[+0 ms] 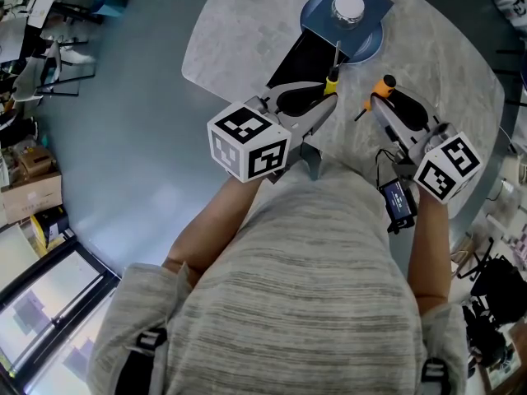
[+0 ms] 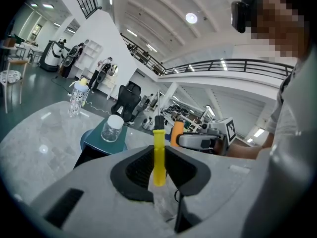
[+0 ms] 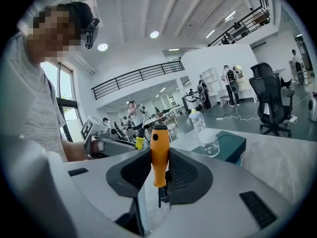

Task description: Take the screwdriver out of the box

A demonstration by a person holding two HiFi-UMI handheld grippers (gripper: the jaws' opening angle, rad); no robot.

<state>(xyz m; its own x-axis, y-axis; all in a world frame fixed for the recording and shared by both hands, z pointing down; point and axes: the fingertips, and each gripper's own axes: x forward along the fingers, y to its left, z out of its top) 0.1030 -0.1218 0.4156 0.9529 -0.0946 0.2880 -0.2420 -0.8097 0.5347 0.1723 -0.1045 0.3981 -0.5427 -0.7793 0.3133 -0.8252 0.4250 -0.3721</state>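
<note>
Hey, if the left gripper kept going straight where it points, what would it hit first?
Likely the bare table between the teal box and the right gripper, though depth is unclear.

1. At the far side of the tabletop (image 1: 239,39), a jar (image 1: 347,6) stands on a flat case (image 1: 375,2), which lies on a round dish (image 1: 366,48).
2. The box (image 1: 300,56) lies just before the dish, toward the person.
3. Nearer still, the left claw (image 1: 329,89) and right claw (image 1: 379,95) sit side by side. The left has a screwdriver (image 2: 158,157) upright between its jaws, the right a second screwdriver (image 3: 159,155).
</note>
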